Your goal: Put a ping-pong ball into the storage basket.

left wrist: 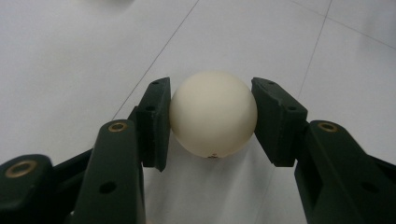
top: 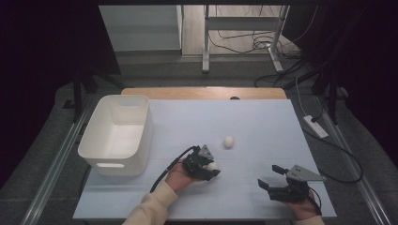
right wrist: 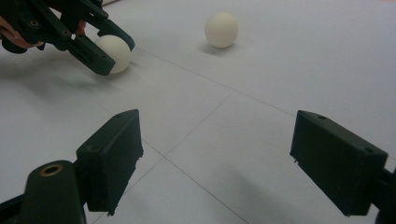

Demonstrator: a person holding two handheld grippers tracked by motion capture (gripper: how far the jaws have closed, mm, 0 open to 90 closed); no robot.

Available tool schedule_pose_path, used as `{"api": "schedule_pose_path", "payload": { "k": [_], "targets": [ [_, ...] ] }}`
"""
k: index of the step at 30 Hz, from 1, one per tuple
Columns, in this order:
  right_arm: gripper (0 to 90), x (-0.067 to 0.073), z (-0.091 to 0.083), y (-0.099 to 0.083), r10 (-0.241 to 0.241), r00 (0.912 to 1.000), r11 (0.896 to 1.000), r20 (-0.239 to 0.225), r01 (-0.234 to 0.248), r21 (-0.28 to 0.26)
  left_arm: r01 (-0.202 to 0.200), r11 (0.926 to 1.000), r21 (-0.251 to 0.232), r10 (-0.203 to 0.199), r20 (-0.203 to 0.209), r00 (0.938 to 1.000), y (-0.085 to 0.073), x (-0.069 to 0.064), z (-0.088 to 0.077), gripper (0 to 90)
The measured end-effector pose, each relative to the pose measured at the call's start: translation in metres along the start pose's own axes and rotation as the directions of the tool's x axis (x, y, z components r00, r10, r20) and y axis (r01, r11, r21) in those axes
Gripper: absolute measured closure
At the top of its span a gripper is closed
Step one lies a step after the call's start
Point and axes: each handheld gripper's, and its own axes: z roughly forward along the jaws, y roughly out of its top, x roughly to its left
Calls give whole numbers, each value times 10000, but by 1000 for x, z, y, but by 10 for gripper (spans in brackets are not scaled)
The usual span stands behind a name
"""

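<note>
My left gripper [top: 212, 167] is shut on a cream-white ball [left wrist: 213, 113] that rests on the pale table; both pads press its sides. From the right gripper view the same ball [right wrist: 116, 52] sits low on the table between the left gripper's fingers [right wrist: 93, 56]. A second white ball [top: 228, 141] lies loose on the table a little beyond it, and it is the ball [right wrist: 221, 29] at the top of the right gripper view. My right gripper [top: 268, 177] rests near the front right of the table, open, with nothing between its jaws.
A white plastic bin [top: 117, 134] stands at the left of the table, beside the left hand. A wooden strip [top: 202, 93] runs along the table's far edge. A power strip [top: 315, 126] and cables lie off the right side.
</note>
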Motion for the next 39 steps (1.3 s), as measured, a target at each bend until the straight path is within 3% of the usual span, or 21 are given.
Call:
{"api": "schedule_pose_path", "payload": {
  "k": [11, 20, 24, 28, 39],
  "targets": [
    [165, 0, 0, 0, -1, 10000, 10000, -8, 1, 5, -165, 9992, -356, 161, -139, 9998, 1, 0, -10, 506],
    [165, -1, 0, 0, 12, 10000, 10000, -4, -12, 41, -22, 9973, -740, 2, -270, 9996, 2, 2, -20, 506],
    [165, -1, 0, 0, 17, 10000, 10000, -14, -17, 29, 25, 9946, -1039, -58, -314, 9995, 3, 2, -27, 506],
    [164, -1, 0, 0, 13, 10000, 10000, 1, -13, 34, 177, 9898, -1412, -168, 77, 9998, 4, 2, -35, 506],
    [165, -1, 0, 0, -11, 10000, 10000, -8, 11, 42, -136, 9823, -1869, 116, -115, 9999, 10, -6, -51, 506]
  ]
}}
